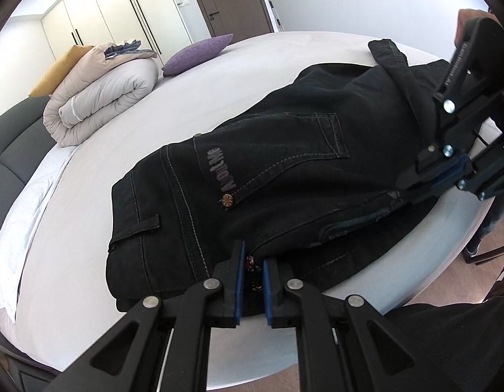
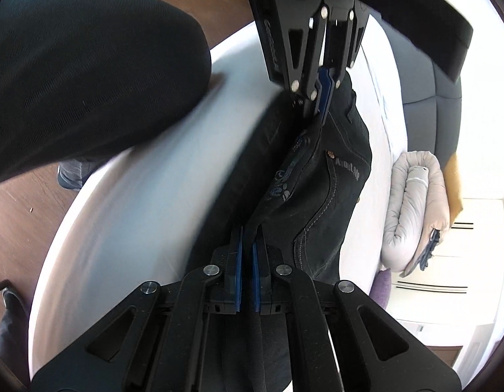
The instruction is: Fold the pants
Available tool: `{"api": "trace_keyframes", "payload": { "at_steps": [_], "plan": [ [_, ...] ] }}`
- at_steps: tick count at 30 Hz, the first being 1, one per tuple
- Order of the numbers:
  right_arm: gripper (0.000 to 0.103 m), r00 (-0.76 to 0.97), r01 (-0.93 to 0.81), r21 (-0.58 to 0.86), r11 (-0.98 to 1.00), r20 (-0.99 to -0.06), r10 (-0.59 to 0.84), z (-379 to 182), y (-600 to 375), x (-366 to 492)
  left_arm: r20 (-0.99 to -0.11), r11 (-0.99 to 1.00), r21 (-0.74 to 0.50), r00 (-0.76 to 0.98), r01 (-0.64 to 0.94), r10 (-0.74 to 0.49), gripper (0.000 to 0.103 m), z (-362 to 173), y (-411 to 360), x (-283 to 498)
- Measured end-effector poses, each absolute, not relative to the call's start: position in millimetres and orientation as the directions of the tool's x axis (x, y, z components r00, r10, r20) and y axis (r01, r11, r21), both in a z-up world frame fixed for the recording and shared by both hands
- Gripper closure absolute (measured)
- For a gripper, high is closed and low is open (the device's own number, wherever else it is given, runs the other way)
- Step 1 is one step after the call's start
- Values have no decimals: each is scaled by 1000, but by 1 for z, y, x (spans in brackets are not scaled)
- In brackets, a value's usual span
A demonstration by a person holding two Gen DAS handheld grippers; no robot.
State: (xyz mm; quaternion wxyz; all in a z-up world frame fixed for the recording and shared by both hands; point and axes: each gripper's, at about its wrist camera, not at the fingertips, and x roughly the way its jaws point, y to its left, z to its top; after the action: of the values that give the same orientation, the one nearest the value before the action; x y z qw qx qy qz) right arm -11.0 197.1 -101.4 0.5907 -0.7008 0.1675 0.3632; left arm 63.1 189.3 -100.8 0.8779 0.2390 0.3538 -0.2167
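A rolled duvet (image 1: 101,98) is sitting on the white bed (image 1: 235,62), a purple cushion (image 1: 196,54) lying near it, wardrobe doors (image 1: 121,23) standing behind.

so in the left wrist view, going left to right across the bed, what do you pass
headboard → rolled duvet → purple pillow → black pants → right gripper, shut on the pants

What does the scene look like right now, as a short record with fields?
surface: bed, white sheet
pants: black pants, back pocket up, lying folded near the bed's edge
left gripper: shut on the pants
right gripper: shut on the pants
other items: rolled duvet, purple pillow
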Motion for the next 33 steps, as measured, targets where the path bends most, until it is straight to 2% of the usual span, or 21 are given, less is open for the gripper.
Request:
{"api": "trace_keyframes", "payload": {
  "at_steps": [7, 11, 13, 15, 16, 17, 21, 24, 26, 28, 29, 30, 33],
  "plan": [
    [99, 678, -680, -703, -208, -711, 186, -101, 211, -11, -729, 798, 251, 650, 547, -216, 92, -107, 200, 67],
    [99, 663, -706, -686, -176, -728, 176, -106, 213, -3, -724, 816, 239, 657, 526, -212, 76, -101, 207, 70],
    [99, 654, -724, -676, -136, -736, 175, -107, 208, -4, -726, 813, 241, 655, 530, -212, 73, -96, 208, 64],
    [99, 655, -728, -677, -112, -734, 177, -107, 208, -1, -741, 809, 223, 634, 544, -223, 59, -88, 210, 58],
    [99, 657, -728, -678, -104, -733, 177, -107, 208, -1, -744, 807, 199, 622, 556, -246, 47, -82, 212, 55],
    [98, 660, -728, -680, -92, -730, 177, -107, 208, -1, -739, 808, 180, 619, 561, -265, 42, -76, 213, 52],
    [98, 674, -719, -692, -63, -716, 179, -108, 206, -2, -671, 852, 57, 652, 521, -353, 42, -42, 224, 60],
    [98, 695, -700, -712, -42, -695, 184, -111, 204, -3, -655, 884, 24, 676, 466, -338, 42, -38, 217, 84],
    [98, 707, -692, -722, -13, -681, 190, -111, 203, -5, -680, 887, 21, 658, 461, -325, 42, -49, 202, 104],
    [98, 719, -685, -727, 39, -667, 194, -111, 201, -5, -743, 889, 26, 604, 457, -288, 43, -70, 189, 122],
    [97, 724, -683, -728, 64, -662, 196, -111, 200, -4, -785, 892, 39, 566, 451, -252, 50, -86, 182, 129],
    [97, 730, -680, -725, 110, -653, 202, -110, 198, -4, -819, 896, 49, 531, 441, -216, 50, -102, 177, 134],
    [96, 709, -703, -647, 296, -669, 221, -100, 185, -2, -809, 927, -17, 540, 374, -233, 48, -117, 187, 134]
  ]
}}
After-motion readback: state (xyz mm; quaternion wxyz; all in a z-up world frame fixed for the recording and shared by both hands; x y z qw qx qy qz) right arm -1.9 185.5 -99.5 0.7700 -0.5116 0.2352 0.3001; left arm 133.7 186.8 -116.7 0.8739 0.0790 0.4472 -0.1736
